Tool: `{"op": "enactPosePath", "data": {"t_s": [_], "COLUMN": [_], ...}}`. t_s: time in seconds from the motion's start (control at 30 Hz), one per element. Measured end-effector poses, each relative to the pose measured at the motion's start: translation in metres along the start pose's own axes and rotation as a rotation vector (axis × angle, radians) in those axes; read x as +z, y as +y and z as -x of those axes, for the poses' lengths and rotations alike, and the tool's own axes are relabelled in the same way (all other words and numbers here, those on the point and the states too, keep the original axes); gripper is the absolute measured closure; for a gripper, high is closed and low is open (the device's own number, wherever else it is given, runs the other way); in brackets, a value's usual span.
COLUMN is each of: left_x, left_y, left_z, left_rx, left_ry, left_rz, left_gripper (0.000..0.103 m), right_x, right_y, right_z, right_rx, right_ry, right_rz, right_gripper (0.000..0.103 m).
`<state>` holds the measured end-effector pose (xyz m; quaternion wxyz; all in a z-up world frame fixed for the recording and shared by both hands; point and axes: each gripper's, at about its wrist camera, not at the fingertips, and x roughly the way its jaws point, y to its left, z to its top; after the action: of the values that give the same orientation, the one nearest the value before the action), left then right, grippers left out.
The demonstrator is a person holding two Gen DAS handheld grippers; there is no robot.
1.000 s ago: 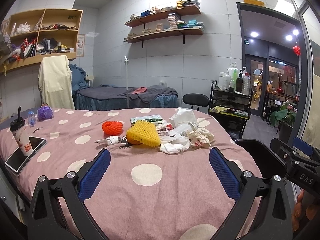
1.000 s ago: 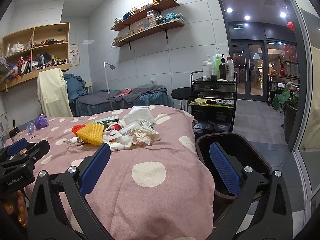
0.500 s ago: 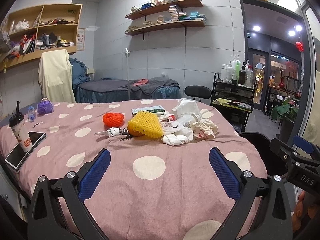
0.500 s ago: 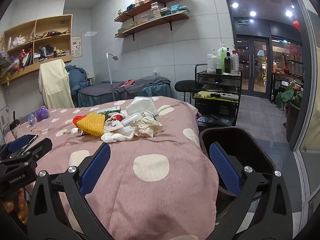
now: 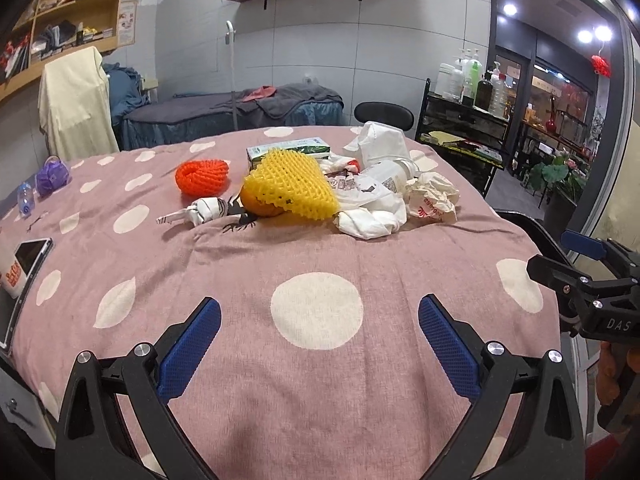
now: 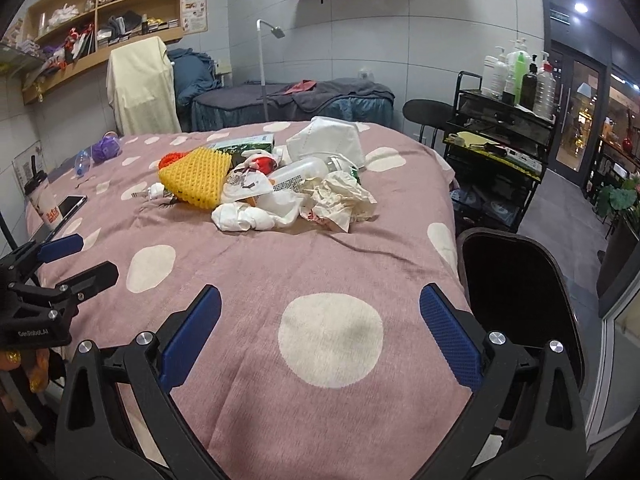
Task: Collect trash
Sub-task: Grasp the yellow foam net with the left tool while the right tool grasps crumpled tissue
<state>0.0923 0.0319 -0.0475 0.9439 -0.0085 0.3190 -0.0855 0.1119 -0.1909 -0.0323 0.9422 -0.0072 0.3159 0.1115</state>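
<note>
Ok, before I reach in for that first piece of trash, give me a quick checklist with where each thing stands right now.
1. Left gripper open and empty: ok.
2. Right gripper open and empty: ok.
3. Black bin at the table's right edge, mouth open: ok.
4. Trash pile in front of both grippers, crumpled paper nearest the bin: ok.
5. Bare tablecloth between the grippers and the pile, nothing in the way: ok.
6. Phone and cup lie apart from the pile, on the left: ok.
</note>
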Motion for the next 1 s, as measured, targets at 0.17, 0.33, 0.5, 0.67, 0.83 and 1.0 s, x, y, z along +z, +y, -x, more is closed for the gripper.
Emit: {"op": "enactPosePath", "data": {"t_s": [0.17,0.33,0.5,0.67,0.83,1.0], "left_x": [0.021,0.049,0.076,0.09,0.095,0.093], "left_y": [0.016,0.032,0.043,0.048,0.052,0.052], "left_z": [-0.02,-0.041,-0.068,-0.096,-0.114,-0.113], "left_rx": [-0.007,-0.007,0.022,-0.011,-0.05,-0.081], "left_ry": [0.025,0.03,0.043,0.089,0.127,0.12], "left_rz": [0.033,0.077,0.084,0.088,0.119,0.146], "left_gripper": [0.006,0.006,0.007,0.011,0.029,0.054], "right_x": [0.021,0.04,0.06,0.076,0.084,0.085], "right_y": [-0.003,-0.005,-0.013,-0.023,-0.031,-0.041], "right_z": [-0.033,-0.063,-0.09,-0.123,-0.15,-0.163], "right_rx": [-0.026,-0.009,0.014,0.024,0.023,0.061], "right_ry": [0.077,0.124,0.162,0.224,0.268,0.298], "right_rz": [0.074,0.106,0.103,0.086,0.071,0.023], "right_gripper": [0.005,0.005,0.006,0.022,0.035,0.059]}}
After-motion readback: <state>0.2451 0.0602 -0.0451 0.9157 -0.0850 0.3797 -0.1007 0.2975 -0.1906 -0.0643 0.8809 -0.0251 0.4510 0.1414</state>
